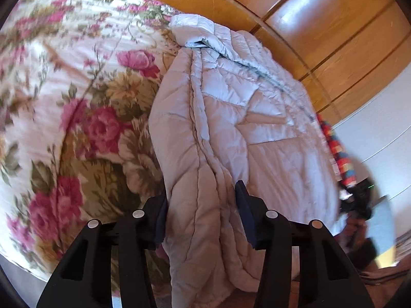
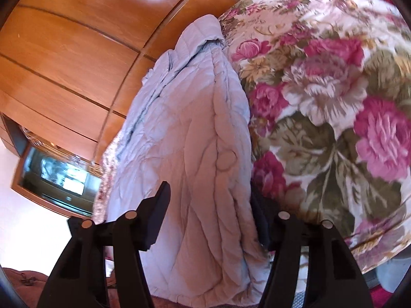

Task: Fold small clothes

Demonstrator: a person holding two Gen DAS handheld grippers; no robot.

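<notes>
A pale grey quilted jacket (image 1: 231,128) lies on the flowered bedspread (image 1: 77,102), bunched lengthwise with its hem hanging over the bed's edge. My left gripper (image 1: 200,213) has its jaws on either side of a thick fold of the jacket near the hem. The same jacket shows in the right wrist view (image 2: 192,141). My right gripper (image 2: 208,218) likewise straddles a bunched fold near the hem. Both sets of jaws stand wide with fabric between them; whether they pinch it I cannot tell.
Wooden wardrobe doors (image 1: 321,25) stand behind the bed. Colourful clothes (image 1: 341,154) lie past the jacket at the right, with dark items (image 1: 359,200) below them. A glass-fronted wooden cabinet (image 2: 56,177) is at the left in the right wrist view.
</notes>
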